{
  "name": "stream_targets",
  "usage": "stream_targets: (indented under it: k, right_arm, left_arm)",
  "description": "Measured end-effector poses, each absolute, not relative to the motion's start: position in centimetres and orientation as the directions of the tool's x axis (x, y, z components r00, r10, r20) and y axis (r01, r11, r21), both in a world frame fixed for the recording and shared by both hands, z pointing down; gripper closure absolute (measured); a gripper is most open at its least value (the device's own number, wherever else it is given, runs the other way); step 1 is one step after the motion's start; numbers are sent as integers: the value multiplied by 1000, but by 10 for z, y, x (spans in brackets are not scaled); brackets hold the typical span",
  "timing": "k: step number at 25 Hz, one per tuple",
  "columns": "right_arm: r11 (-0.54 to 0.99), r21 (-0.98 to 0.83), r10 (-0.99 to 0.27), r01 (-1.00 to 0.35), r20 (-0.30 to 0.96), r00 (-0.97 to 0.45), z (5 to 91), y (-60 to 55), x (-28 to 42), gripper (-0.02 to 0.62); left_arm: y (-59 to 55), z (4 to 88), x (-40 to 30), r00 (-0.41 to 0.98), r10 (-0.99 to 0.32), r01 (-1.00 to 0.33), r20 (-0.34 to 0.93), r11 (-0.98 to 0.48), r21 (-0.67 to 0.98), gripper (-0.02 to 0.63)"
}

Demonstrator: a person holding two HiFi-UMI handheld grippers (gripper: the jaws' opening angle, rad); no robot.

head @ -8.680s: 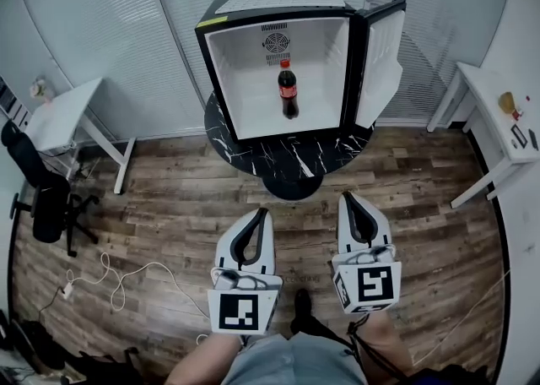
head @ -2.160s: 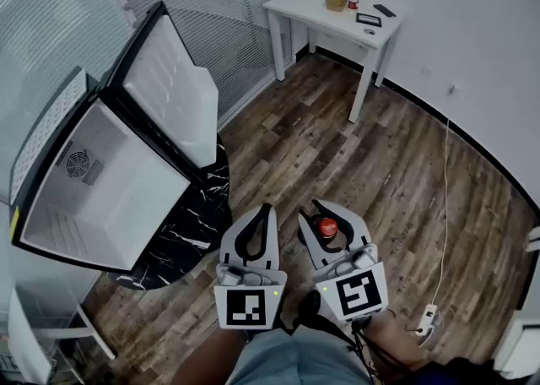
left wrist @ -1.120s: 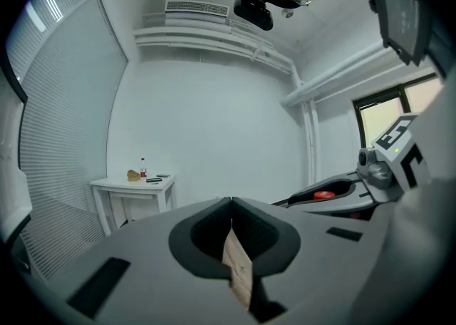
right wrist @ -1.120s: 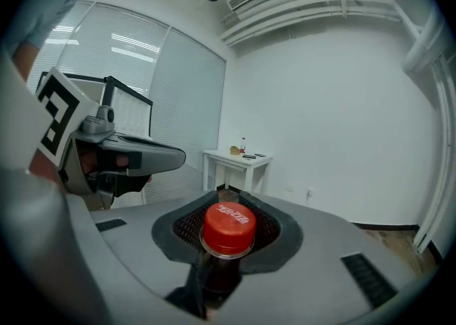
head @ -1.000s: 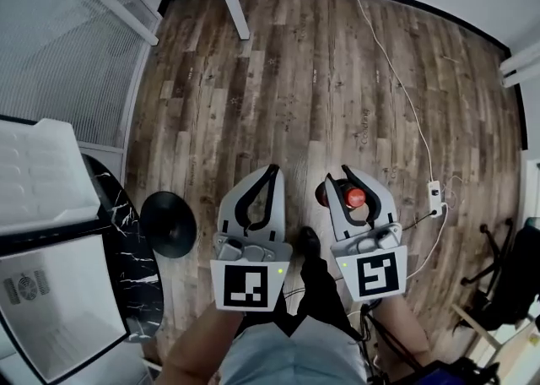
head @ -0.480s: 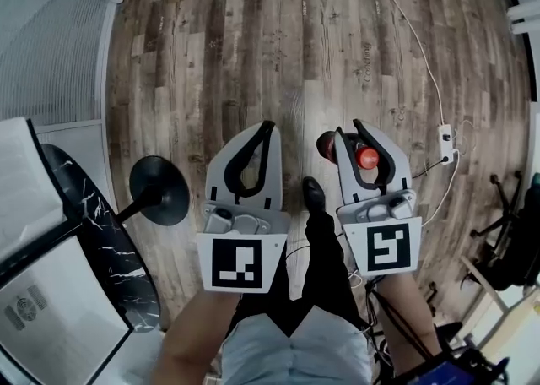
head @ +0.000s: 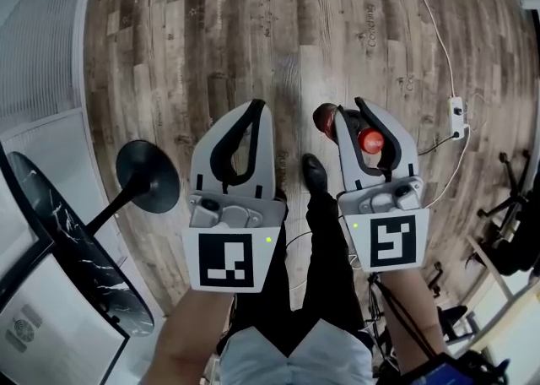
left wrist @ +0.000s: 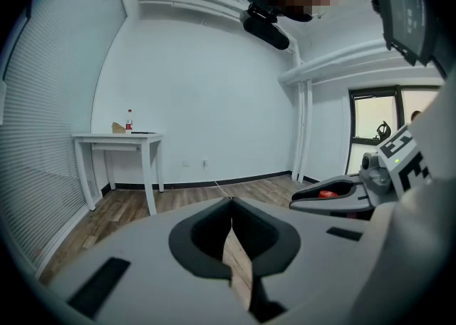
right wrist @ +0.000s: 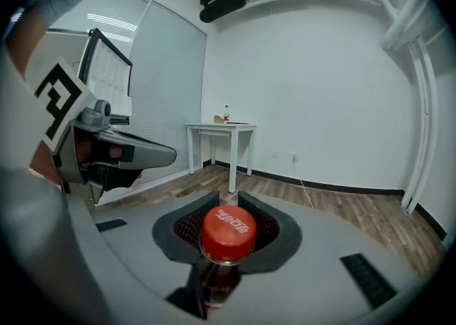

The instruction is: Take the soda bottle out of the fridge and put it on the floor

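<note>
The soda bottle (head: 369,140), dark with a red cap, stands upright between the jaws of my right gripper (head: 351,107), which is shut on its neck; its dark body (head: 325,119) shows below the left jaw, over the wooden floor (head: 253,20). In the right gripper view the red cap (right wrist: 229,229) fills the jaw hollow of the right gripper (right wrist: 228,199). My left gripper (head: 257,105) hangs beside it to the left, shut and empty. In the left gripper view the tips of the left gripper (left wrist: 231,206) meet with nothing between them.
The black round table foot (head: 148,176) and marbled tabletop (head: 76,248) stand at the left, the fridge (head: 34,324) at the lower left corner. A power strip (head: 458,113) with a white cable lies at the right. The person's shoe (head: 315,174) is between the grippers. A white table (right wrist: 221,129) stands by the far wall.
Both grippers have sunk toward the floor, which now looks closer. The bottle stays in the right gripper; the fridge and table have slid further to the lower left.
</note>
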State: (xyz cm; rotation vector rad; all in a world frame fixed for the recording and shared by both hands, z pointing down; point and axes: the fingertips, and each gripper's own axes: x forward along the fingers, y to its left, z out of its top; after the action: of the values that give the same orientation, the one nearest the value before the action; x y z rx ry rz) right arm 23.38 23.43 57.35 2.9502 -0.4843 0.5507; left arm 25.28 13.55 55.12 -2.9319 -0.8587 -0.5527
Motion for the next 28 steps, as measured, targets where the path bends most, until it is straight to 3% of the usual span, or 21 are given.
stream_targets:
  k: [15, 28]
  right_arm:
    - [-953, 38, -260, -301, 407, 875, 697, 253, 227, 500]
    - [-956, 1, -258, -293, 470, 844, 796, 259, 197, 502]
  left_arm:
    - [131, 677, 252, 781, 488, 501, 389, -862, 75, 589]
    - [140, 777, 232, 730, 543, 547, 414, -828, 121, 589]
